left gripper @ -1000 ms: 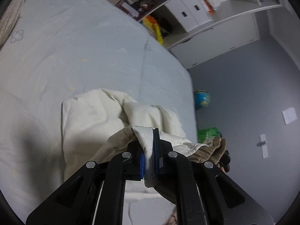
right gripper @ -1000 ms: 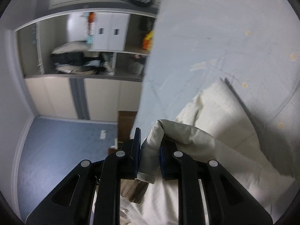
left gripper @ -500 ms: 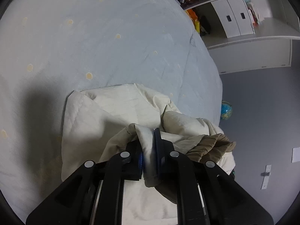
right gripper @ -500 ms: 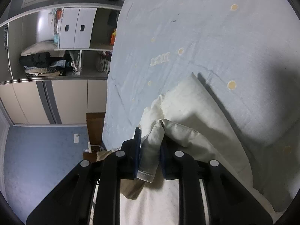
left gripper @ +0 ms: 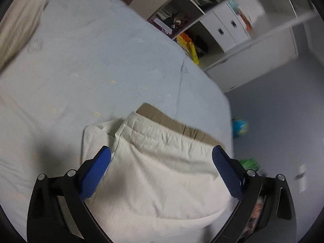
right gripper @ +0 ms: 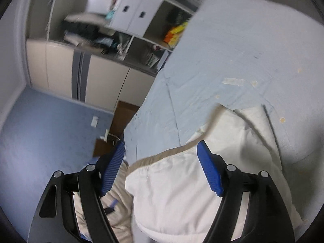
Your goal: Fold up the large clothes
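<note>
A cream garment with a tan lining (left gripper: 162, 162) lies folded on the light blue bed (left gripper: 91, 64). A tan edge shows along its far side. My left gripper (left gripper: 161, 151) is open wide above it, holding nothing. In the right wrist view the same garment (right gripper: 192, 182) lies at the bed's corner, with part of it hanging over the edge at the lower left. My right gripper (right gripper: 162, 147) is open above it and empty.
The bed edge runs close on the right in the left wrist view, with a globe (left gripper: 240, 125) and a green object (left gripper: 250, 163) on the floor. Shelves with white drawers (right gripper: 131, 14) and clutter stand beyond the bed. A beige pillow (left gripper: 18, 20) lies far left.
Both grippers were shut on folds of the garment; both have opened and let it go. The garment now lies flatter on the bed, folded over.
</note>
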A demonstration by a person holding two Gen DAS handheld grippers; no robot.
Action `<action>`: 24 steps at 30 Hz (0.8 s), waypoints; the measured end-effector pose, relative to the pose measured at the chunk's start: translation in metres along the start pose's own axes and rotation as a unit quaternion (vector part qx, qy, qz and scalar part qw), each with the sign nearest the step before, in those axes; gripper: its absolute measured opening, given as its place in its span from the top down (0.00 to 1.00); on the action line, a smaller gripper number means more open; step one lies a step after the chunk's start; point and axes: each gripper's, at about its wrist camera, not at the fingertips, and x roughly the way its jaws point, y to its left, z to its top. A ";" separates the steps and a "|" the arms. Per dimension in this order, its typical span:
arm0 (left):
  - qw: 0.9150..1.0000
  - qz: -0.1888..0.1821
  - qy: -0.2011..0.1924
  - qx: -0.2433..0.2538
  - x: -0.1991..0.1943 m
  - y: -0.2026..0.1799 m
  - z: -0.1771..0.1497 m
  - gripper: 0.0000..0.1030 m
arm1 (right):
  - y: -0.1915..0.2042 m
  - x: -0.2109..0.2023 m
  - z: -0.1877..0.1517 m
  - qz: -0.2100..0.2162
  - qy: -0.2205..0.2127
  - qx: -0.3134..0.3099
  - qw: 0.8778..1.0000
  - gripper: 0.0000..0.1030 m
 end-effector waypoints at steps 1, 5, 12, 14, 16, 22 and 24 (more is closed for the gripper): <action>1.000 0.010 0.000 0.016 0.001 -0.008 -0.005 0.07 | 0.009 0.001 -0.006 -0.011 0.009 -0.021 1.000 0.32; 0.992 0.051 0.011 0.119 0.018 -0.065 -0.043 0.07 | 0.038 0.011 -0.035 -0.082 0.048 -0.109 0.989 0.32; 0.959 0.116 -0.010 0.259 0.069 -0.149 -0.098 0.07 | 0.054 0.044 -0.096 -0.196 0.090 -0.231 0.949 0.32; 0.944 0.148 -0.017 0.294 0.088 -0.163 -0.106 0.07 | 0.054 0.058 -0.107 -0.216 0.091 -0.252 0.939 0.32; 0.931 0.185 -0.008 0.316 0.114 -0.166 -0.108 0.18 | 0.051 0.073 -0.112 -0.234 0.091 -0.264 0.932 0.32; 0.939 0.210 0.042 0.269 0.161 -0.123 -0.090 0.28 | 0.031 0.114 -0.117 -0.271 0.097 -0.296 0.911 0.26; 0.937 0.211 0.048 0.273 0.172 -0.110 -0.089 0.26 | 0.026 0.127 -0.121 -0.288 0.104 -0.324 0.895 0.24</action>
